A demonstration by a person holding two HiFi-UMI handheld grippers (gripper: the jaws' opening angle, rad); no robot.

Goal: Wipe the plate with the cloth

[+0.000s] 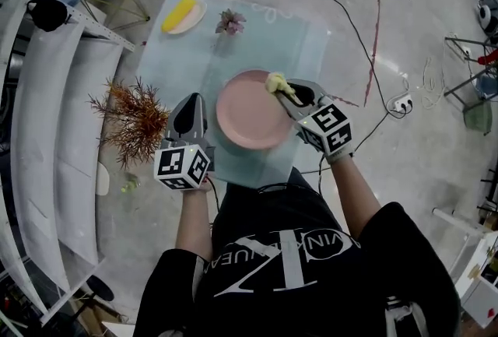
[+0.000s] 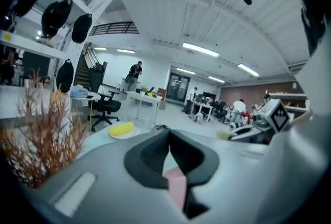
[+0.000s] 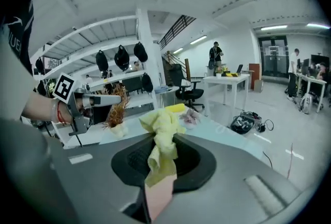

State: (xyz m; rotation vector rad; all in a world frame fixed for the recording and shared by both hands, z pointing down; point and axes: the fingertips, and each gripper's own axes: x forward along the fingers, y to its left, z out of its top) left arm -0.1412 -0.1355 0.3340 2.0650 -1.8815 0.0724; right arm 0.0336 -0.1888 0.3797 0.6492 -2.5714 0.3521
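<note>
A pink plate [image 1: 249, 111] lies near the front of a glass table [image 1: 299, 36]. My left gripper [image 1: 194, 111] is at the plate's left rim; in the left gripper view its jaws are shut on the pink plate's edge [image 2: 176, 188]. My right gripper [image 1: 285, 92] is shut on a crumpled yellow cloth [image 1: 276, 82], which rests at the plate's upper right rim. In the right gripper view the cloth [image 3: 162, 143] hangs between the jaws over the plate's edge [image 3: 158, 198]. The left gripper [image 3: 89, 101] shows across from it.
A small plate with a yellow object [image 1: 184, 15] and a pink dried flower [image 1: 230, 22] sit at the table's far end. An orange dried plant [image 1: 137, 117] stands left of my left gripper. White shelving [image 1: 47, 133] runs along the left. Cables and a power strip [image 1: 401, 103] lie on the floor to the right.
</note>
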